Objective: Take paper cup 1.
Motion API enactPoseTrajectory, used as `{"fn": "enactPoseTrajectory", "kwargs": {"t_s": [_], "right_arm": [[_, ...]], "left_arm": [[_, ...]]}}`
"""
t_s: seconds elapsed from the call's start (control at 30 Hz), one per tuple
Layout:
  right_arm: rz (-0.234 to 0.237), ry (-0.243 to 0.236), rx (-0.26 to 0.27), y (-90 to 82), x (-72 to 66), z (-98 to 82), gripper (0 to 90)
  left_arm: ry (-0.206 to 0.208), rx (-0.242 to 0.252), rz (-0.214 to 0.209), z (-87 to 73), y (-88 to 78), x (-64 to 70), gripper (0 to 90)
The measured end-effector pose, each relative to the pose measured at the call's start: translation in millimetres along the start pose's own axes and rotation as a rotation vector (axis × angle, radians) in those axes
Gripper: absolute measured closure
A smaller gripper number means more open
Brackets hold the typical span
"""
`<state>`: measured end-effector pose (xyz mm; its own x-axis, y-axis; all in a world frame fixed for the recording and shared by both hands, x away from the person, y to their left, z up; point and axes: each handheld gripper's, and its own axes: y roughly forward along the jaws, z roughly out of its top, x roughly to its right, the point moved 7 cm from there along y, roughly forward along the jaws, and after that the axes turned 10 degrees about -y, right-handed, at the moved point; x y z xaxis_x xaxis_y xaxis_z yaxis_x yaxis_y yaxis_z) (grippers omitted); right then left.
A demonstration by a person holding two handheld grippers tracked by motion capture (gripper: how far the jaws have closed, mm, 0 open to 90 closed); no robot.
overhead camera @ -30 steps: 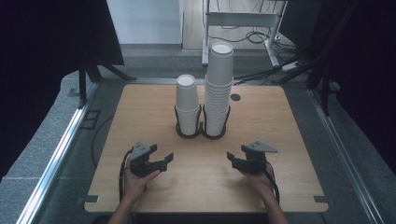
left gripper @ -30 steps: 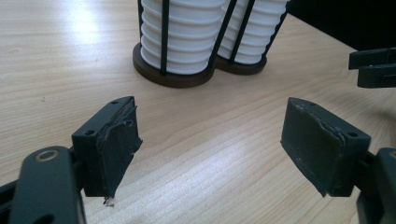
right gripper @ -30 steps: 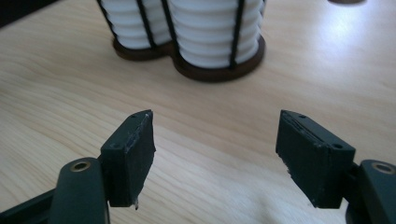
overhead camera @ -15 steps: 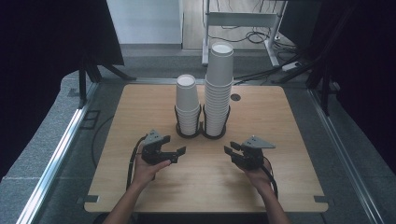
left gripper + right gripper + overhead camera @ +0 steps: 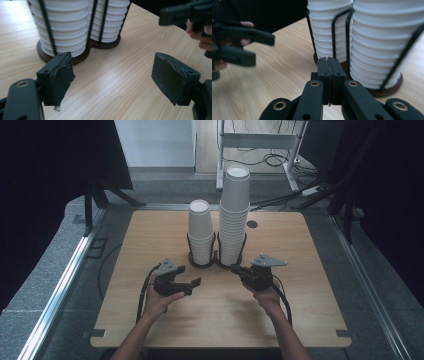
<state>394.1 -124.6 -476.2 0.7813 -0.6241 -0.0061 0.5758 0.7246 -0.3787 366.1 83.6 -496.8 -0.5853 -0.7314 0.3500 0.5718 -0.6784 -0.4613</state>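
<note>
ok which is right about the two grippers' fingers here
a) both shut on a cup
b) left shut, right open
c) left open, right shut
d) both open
c: in the left gripper view the left gripper has its fingers set wide apart over bare table, while in the right gripper view the right gripper has its fingers pressed together with nothing between them, in front of the cup stacks.

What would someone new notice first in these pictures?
Two stacks of white paper cups stand in a black wire holder mid-table, the right stack taller. Just in front, the left gripper is wide open, while the right gripper is shut, its tip near the holder's base.
</note>
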Motion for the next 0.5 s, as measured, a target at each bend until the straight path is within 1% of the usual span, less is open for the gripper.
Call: {"fn": "enactPoseTrajectory", "kwargs": {"t_s": [0.07,0.13,0.17,0.23,0.3,0.33,0.4,0.5], "right_arm": [[0.008,-0.007,-0.001,3.3,0.0,4.8,89.6],[0.012,-0.027,0.000,7.0,-0.5,8.0,89.7],[0.014,-0.029,0.001,9.2,-1.0,9.0,89.7],[0.018,-0.034,0.005,14.6,-2.1,10.8,89.7],[0.021,-0.040,-0.001,19.3,-3.3,12.0,89.7],[0.025,-0.041,-0.003,22.1,-4.6,13.2,89.7],[0.032,-0.057,-0.010,27.2,-7.2,16.3,89.6],[0.042,-0.066,-0.002,33.6,-10.3,22.9,89.7]], "left_arm": [[0.004,-0.004,-0.008,1.0,1.5,1.1,17.9],[0.000,-0.004,-0.017,3.1,2.9,1.6,18.5],[0.001,-0.003,-0.021,4.5,3.8,2.2,18.8],[0.011,-0.005,-0.018,7.5,5.7,3.0,18.7],[0.006,-0.003,-0.019,9.3,7.1,2.6,19.0],[0.008,-0.006,-0.020,9.5,7.7,2.2,19.0],[0.009,-0.014,-0.022,8.4,7.7,1.6,19.0],[0.011,-0.013,-0.021,7.8,6.1,0.9,19.6]]}}
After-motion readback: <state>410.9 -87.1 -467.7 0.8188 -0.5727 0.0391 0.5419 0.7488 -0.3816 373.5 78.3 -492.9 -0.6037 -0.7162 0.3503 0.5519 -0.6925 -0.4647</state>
